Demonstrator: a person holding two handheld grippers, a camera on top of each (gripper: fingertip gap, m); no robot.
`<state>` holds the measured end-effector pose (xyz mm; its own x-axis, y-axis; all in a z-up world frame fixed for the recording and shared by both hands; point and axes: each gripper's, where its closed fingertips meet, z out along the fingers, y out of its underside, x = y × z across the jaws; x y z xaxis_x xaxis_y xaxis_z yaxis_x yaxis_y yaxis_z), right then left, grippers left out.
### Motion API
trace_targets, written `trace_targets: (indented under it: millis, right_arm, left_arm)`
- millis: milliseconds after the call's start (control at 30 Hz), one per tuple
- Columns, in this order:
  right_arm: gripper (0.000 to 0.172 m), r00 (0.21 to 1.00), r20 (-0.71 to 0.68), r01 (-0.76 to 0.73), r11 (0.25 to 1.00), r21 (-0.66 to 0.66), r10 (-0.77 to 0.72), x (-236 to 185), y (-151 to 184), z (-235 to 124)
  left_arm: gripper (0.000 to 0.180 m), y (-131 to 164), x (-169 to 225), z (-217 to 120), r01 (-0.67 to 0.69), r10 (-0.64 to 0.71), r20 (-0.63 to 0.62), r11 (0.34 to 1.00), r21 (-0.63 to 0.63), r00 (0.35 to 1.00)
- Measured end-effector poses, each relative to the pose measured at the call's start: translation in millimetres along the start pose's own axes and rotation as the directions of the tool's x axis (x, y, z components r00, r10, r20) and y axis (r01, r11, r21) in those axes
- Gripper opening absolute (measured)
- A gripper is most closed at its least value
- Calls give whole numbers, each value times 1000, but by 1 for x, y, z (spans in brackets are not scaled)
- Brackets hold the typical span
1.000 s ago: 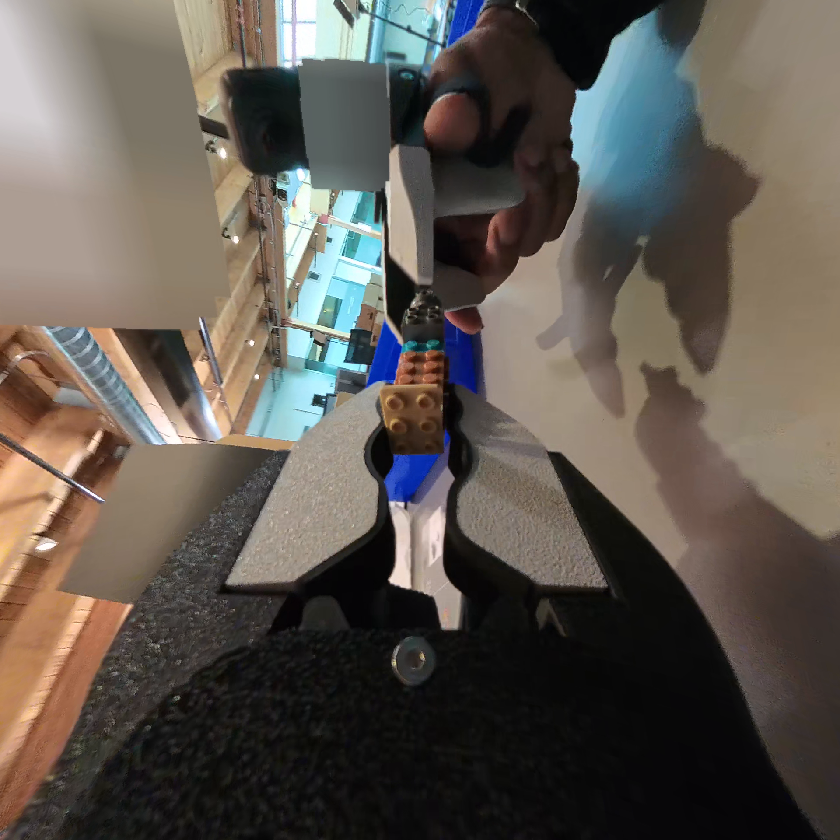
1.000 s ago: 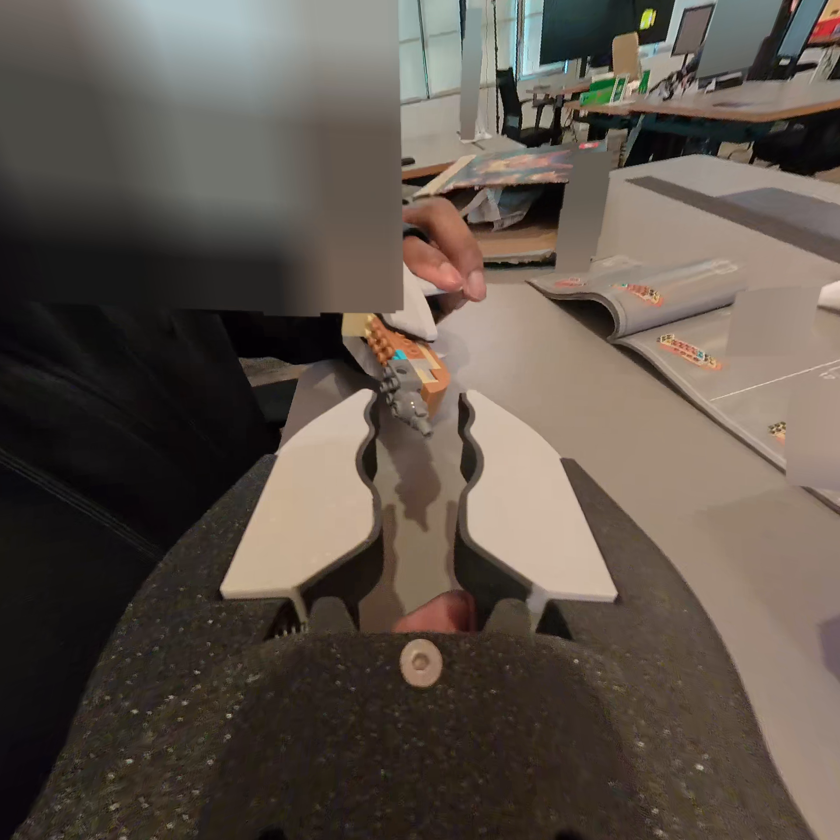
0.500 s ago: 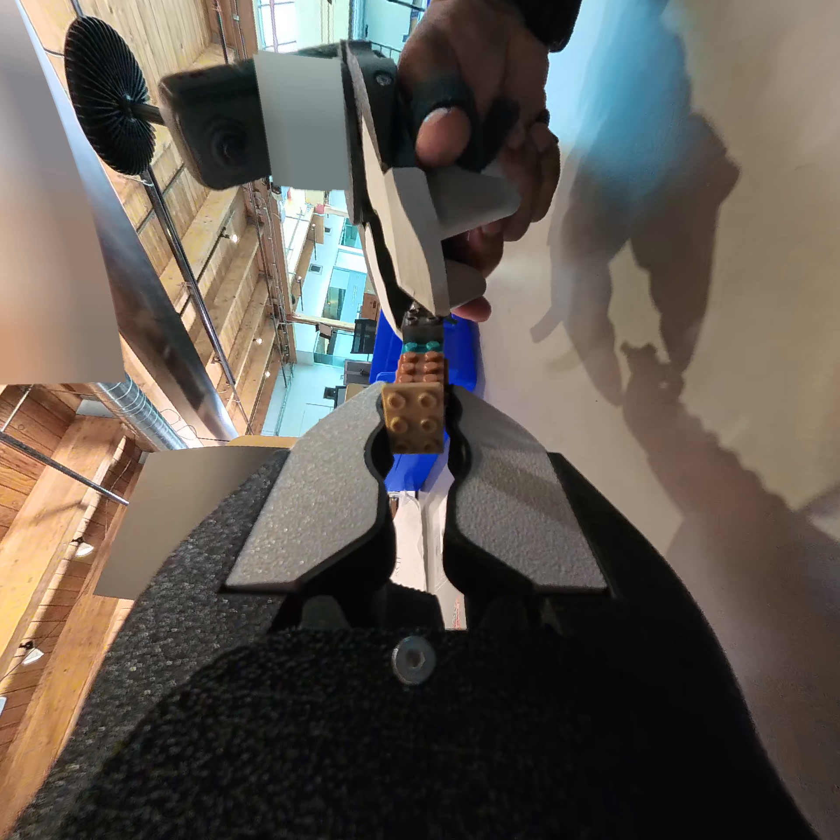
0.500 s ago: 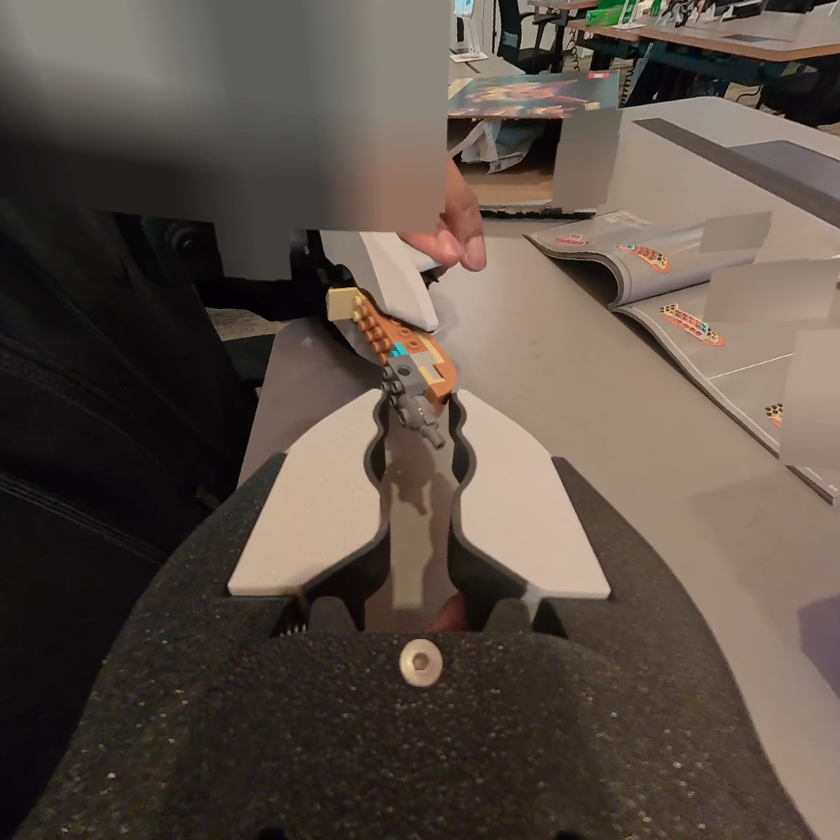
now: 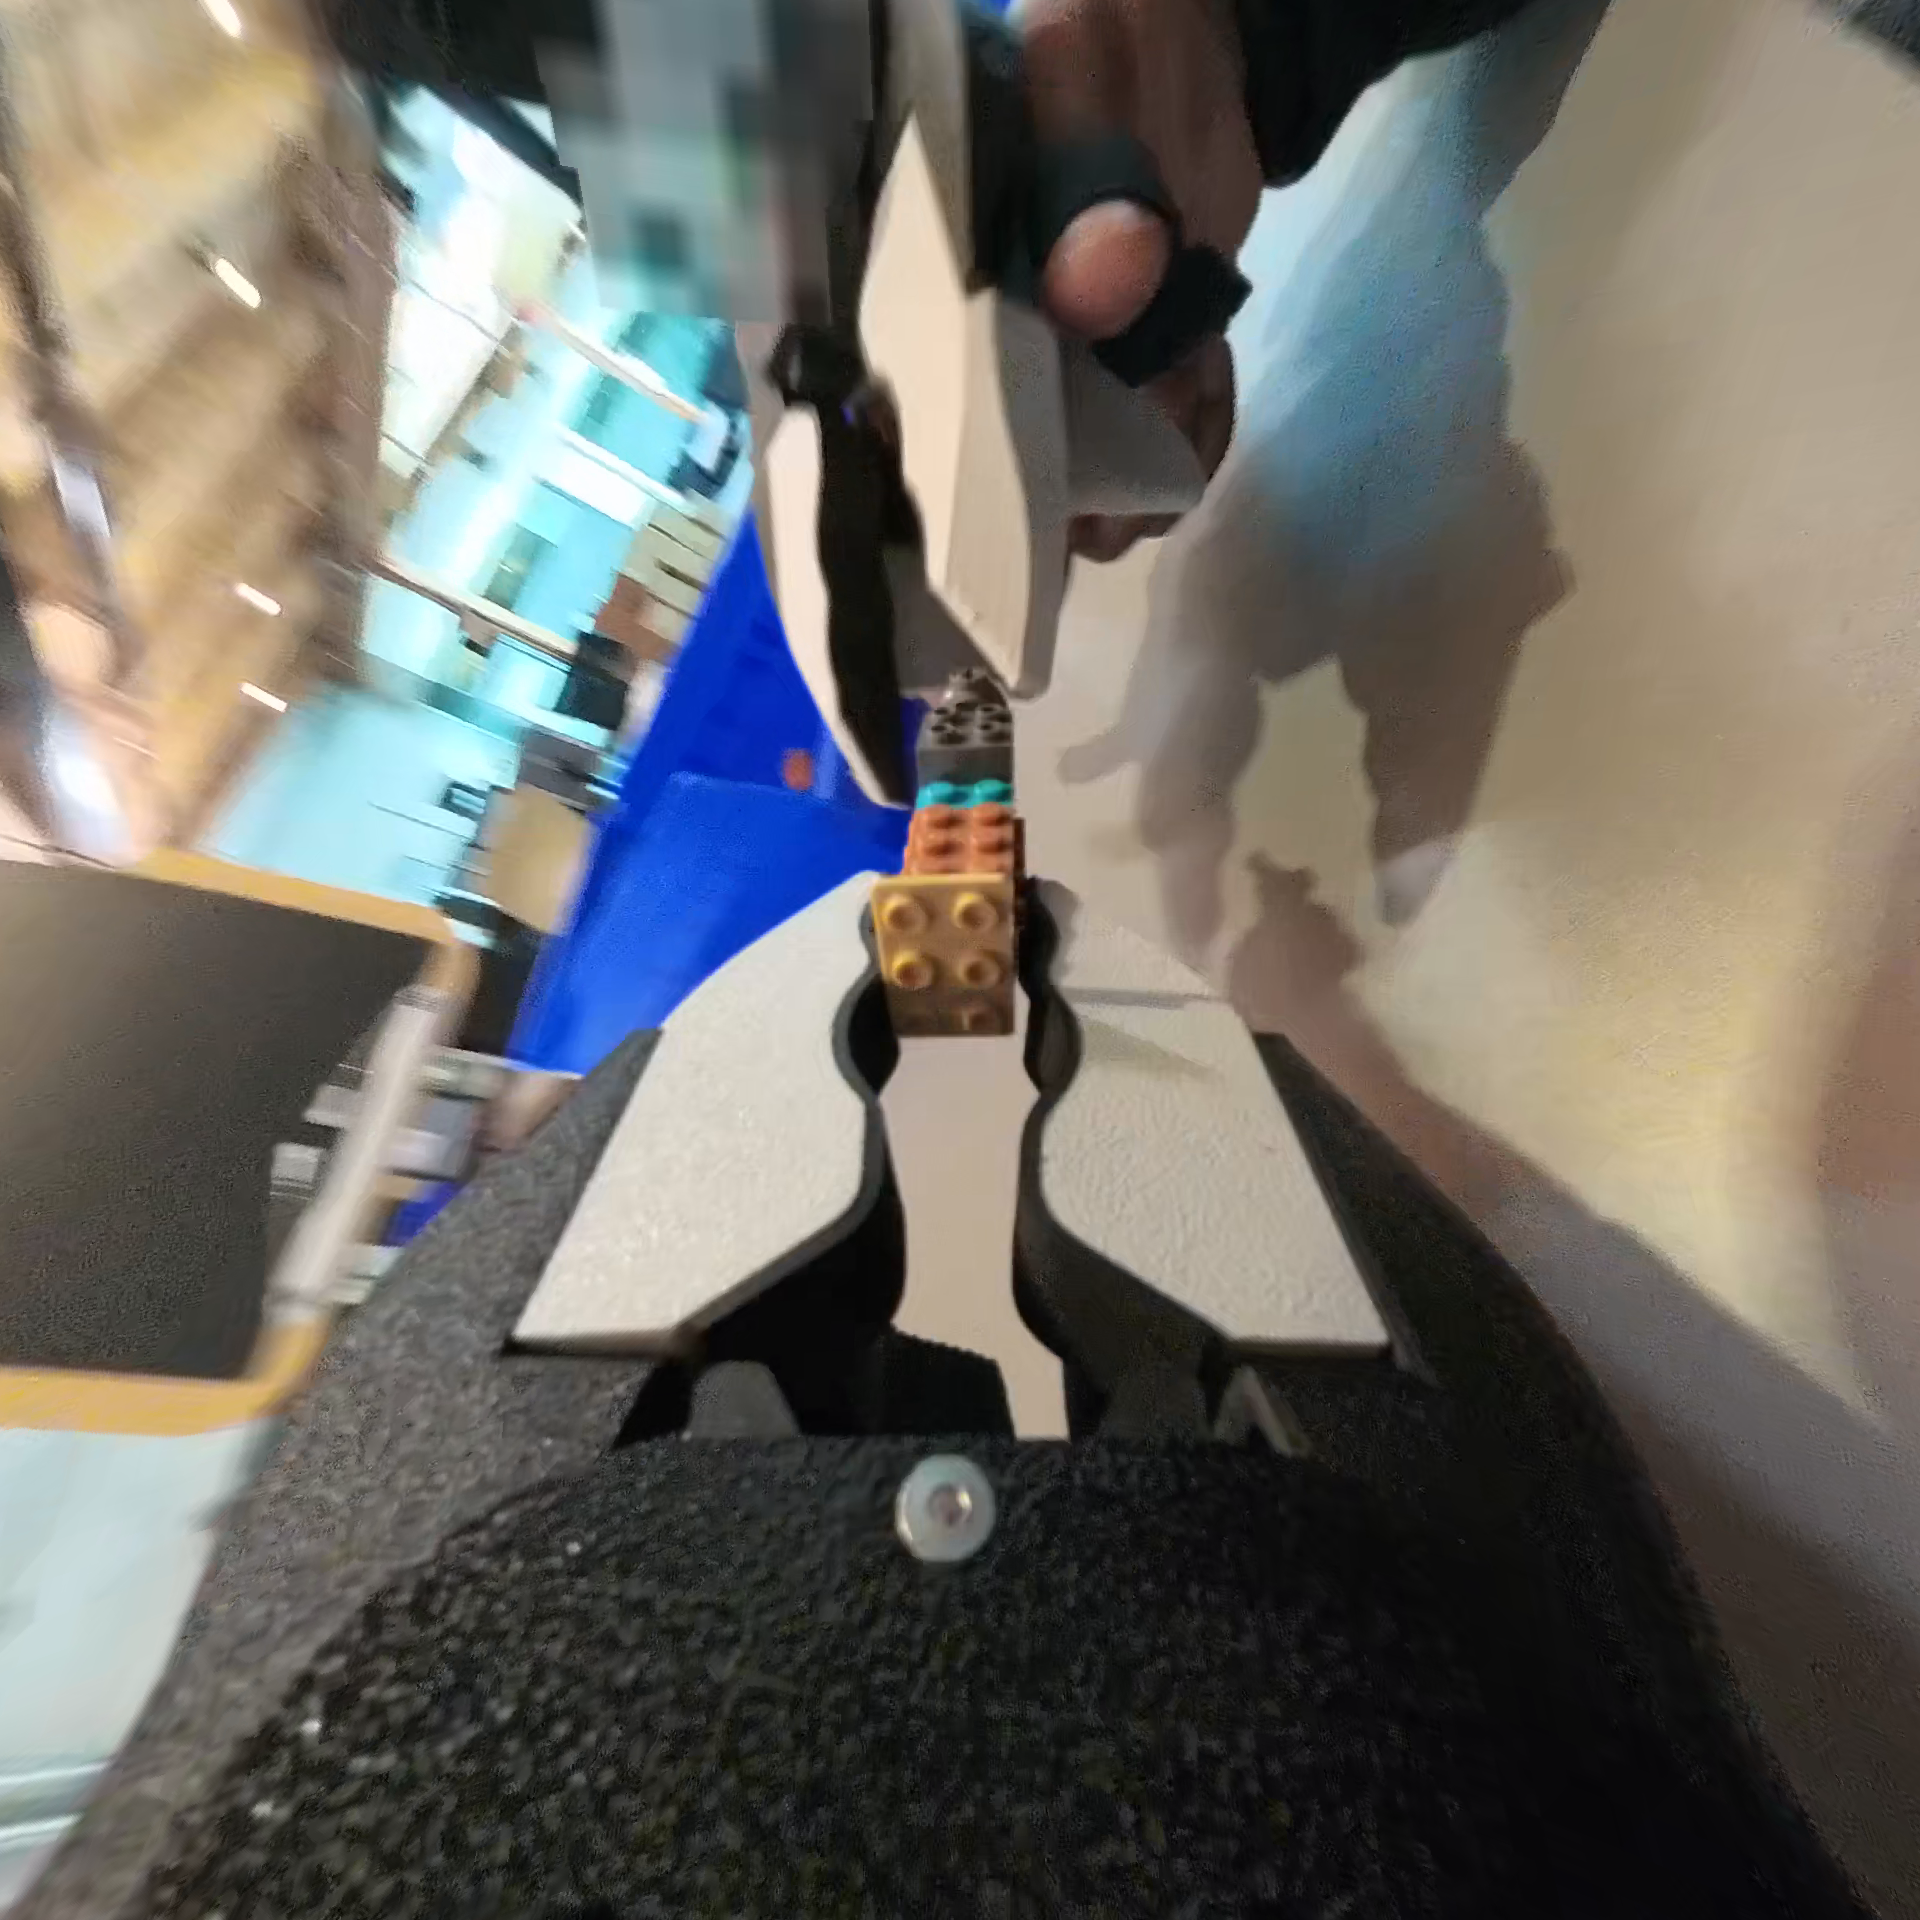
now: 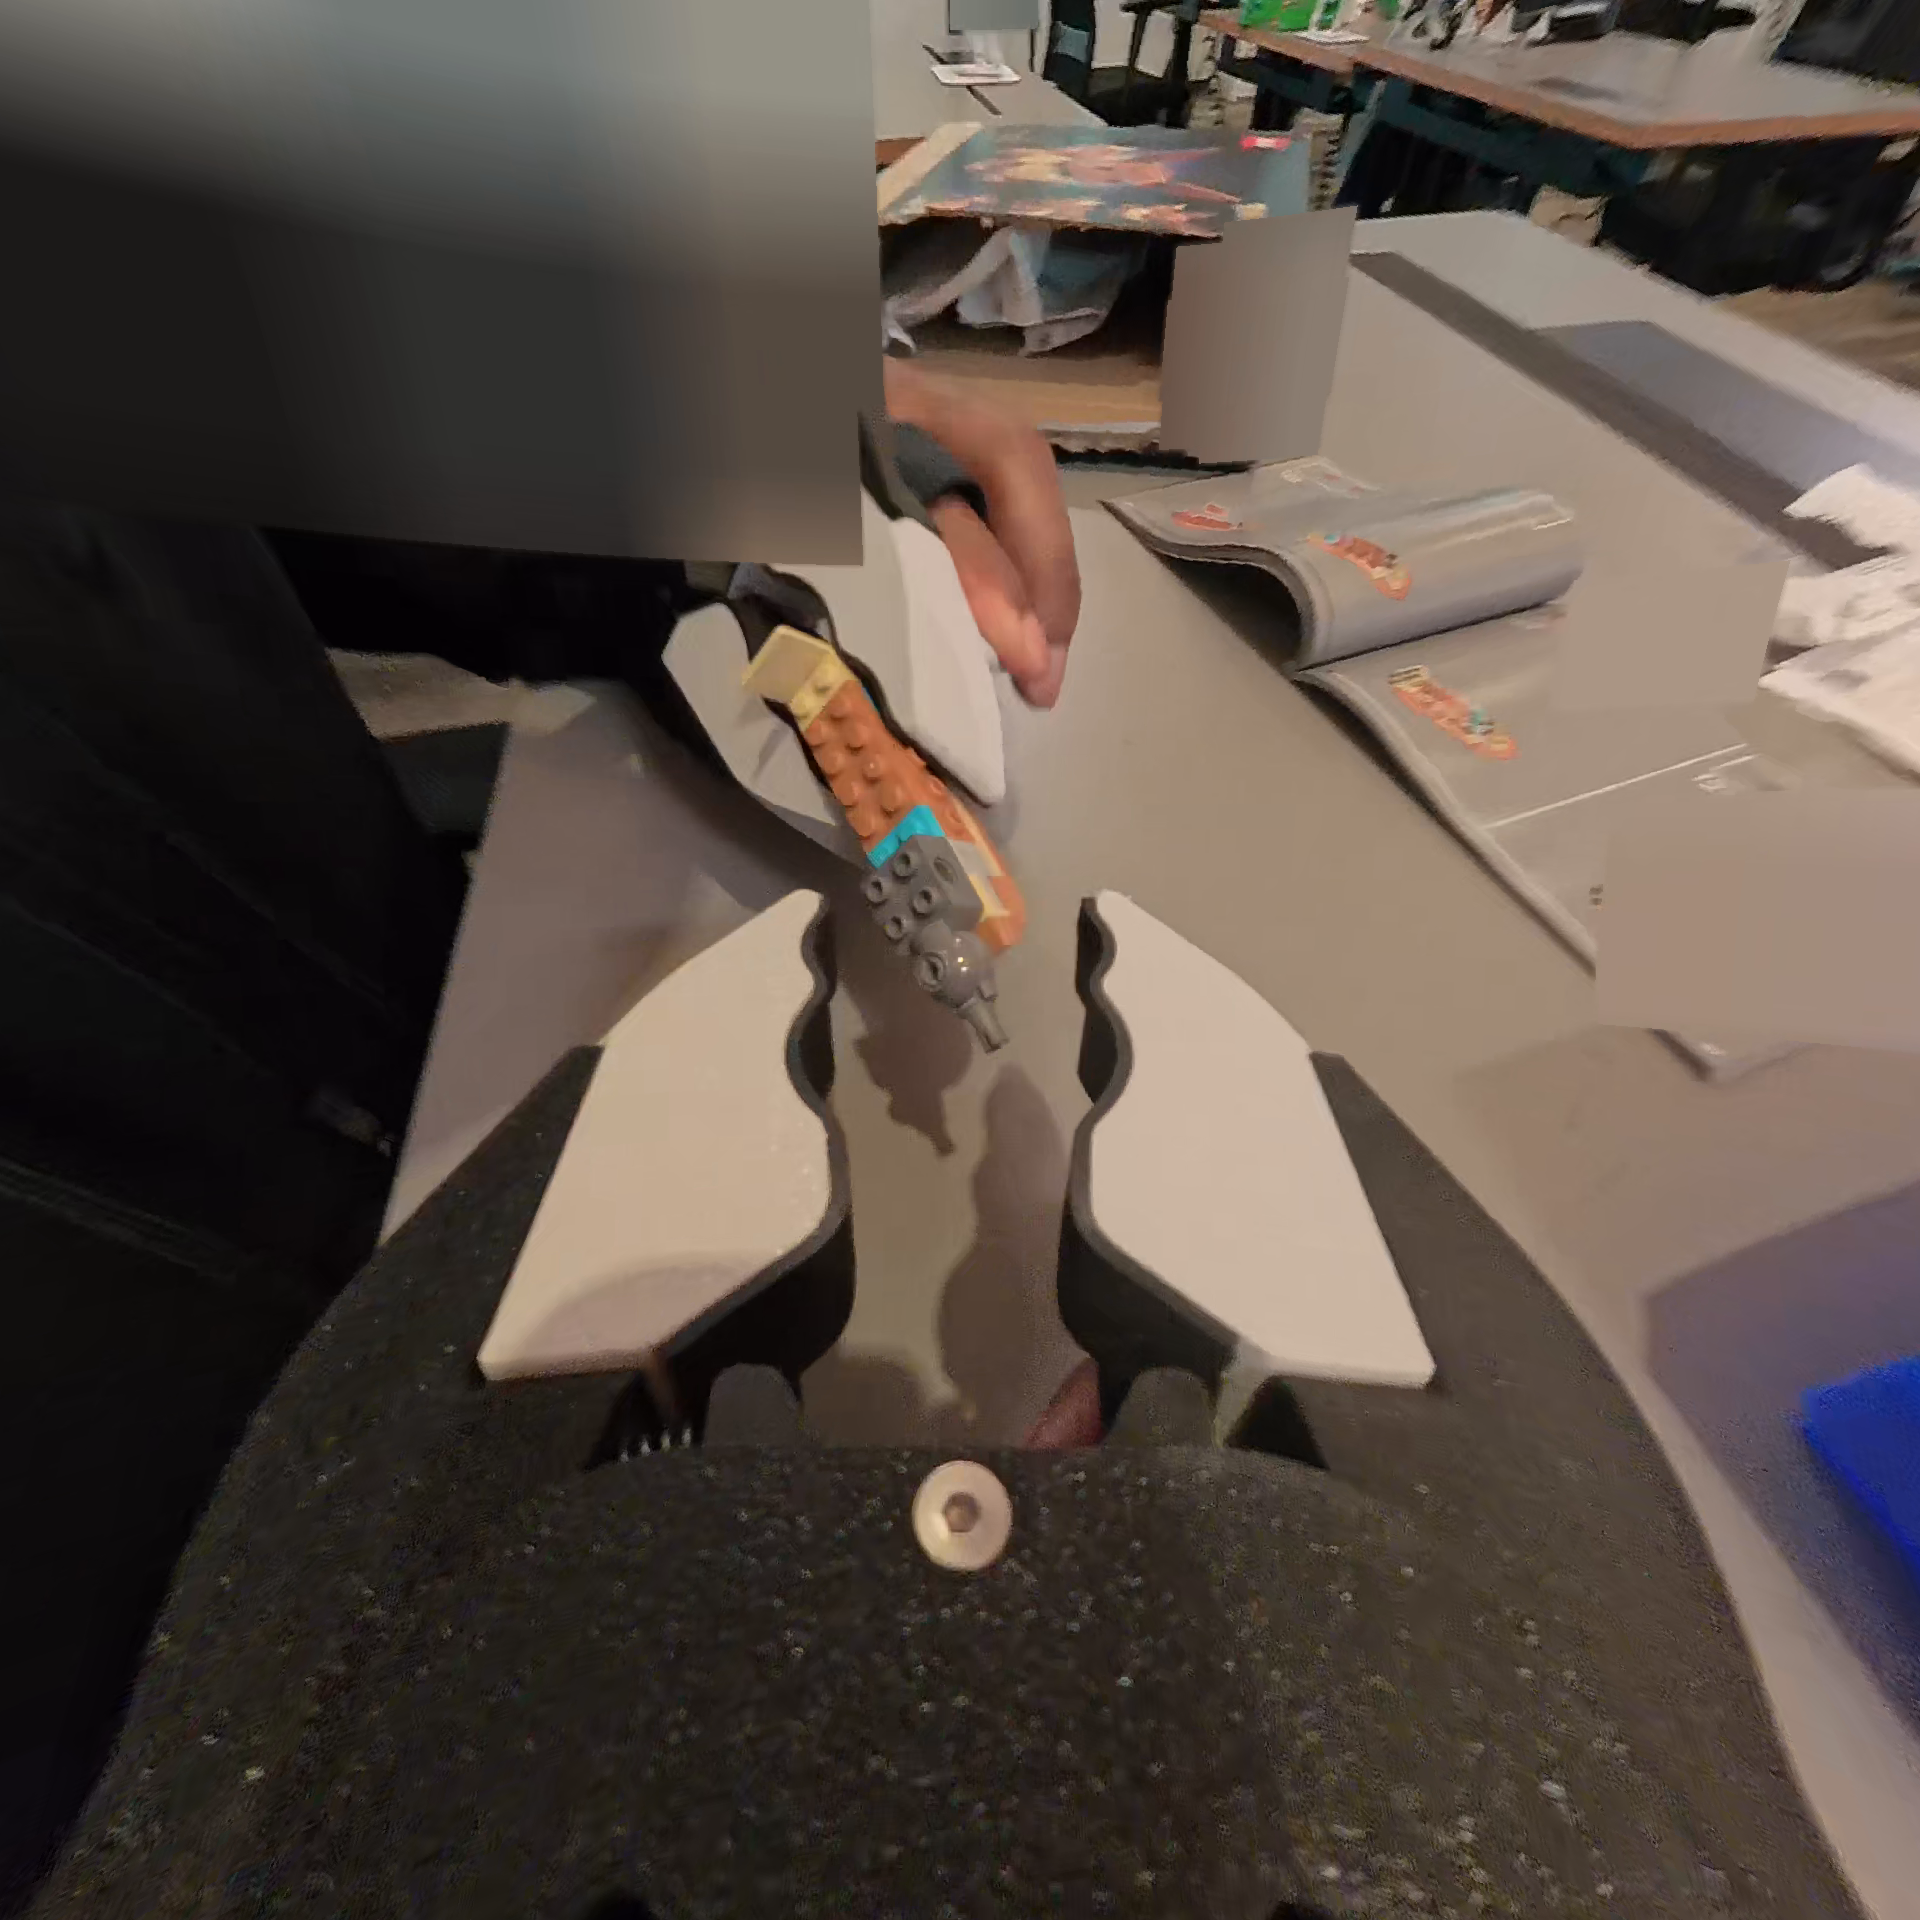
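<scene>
My left gripper (image 5: 951,961) is shut on a small brick assembly (image 5: 956,904), with both pads against its sides. The assembly has a tan end nearest the camera, then an orange body, a teal strip and a dark grey end. In the right wrist view the assembly (image 6: 883,769) hangs slanted above the grey table (image 6: 1247,935), held by the left gripper (image 6: 873,727). My right gripper (image 6: 951,925) is open. The assembly's grey tip (image 6: 951,966) lies between its fingertips without touching either pad. The right gripper's fingers (image 5: 997,499) show beyond the assembly in the left wrist view.
An open instruction booklet (image 6: 1455,644) lies on the table to the right, with white papers (image 6: 1860,623) beyond it. A cardboard box with a colourful lid (image 6: 1091,177) stands at the back. A blue object (image 6: 1870,1455) is at the near right edge. The grippers are tip to tip, or close to it. The right tips stand about 15 cm off the blue object (image 6: 1870,1455).
My right gripper's jaws first narrowed about the assembly's grey end, then opened wide. The left gripper kept its hold on the assembly and has swung, blurring its view.
</scene>
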<state>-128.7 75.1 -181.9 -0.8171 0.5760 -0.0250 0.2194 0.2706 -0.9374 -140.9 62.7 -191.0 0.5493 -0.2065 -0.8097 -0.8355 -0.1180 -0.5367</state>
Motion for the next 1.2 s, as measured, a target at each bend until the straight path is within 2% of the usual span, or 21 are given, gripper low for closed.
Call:
trace_targets:
  millis: [100,233,300,367,467,533,600,767,867,1000,1100,1167,1200]
  right_arm:
    - [44,994,-31,103,994,-49,-104,4,6,-4]
    - [37,981,-32,185,971,-150,-192,4,20,5]
    - [17,982,-22,179,970,-163,-185,4,23,9]
    - [17,990,-2,139,973,-185,-142,4,29,10]
    - [17,995,2,101,956,-275,-104,13,46,4]
    - [17,996,-7,84,939,-334,-92,20,55,-1]
    - [17,998,3,64,921,-385,-68,23,63,-2]
    - [18,998,32,66,905,-420,-58,25,70,-2]
    - [27,997,47,80,937,-340,-68,27,58,-10]
    - [28,994,62,91,994,-59,-87,35,10,-28]
    - [29,996,58,55,983,173,-66,53,-28,-35]
    - [31,998,47,26,970,243,-39,69,-35,-30]
    - [31,999,44,14,968,250,-26,76,-32,-26]
  left_arm:
    - [21,8,14,7,285,-285,-168,958,-26,944]
    - [21,5,16,11,459,-450,-248,888,-25,858]
    - [21,4,20,13,514,-503,-284,857,-40,816]
    - [24,9,22,14,533,-532,-295,842,-83,794]
    - [51,25,30,7,523,-557,-301,830,-193,774]
    - [60,39,36,0,507,-568,-305,822,-259,765]
    - [61,43,30,-4,535,-589,-289,807,-250,754]
    - [56,48,4,-7,686,-710,-238,703,-187,663]
    - [55,53,-19,-10,737,-740,-165,670,-95,652]
    - [46,61,-61,-10,740,-739,-43,672,31,673]
    - [43,75,-93,10,681,-681,13,731,-42,732]
    - [46,90,-105,34,640,-648,-9,753,-153,761]
    - [48,97,-103,47,633,-658,-51,740,-228,751]
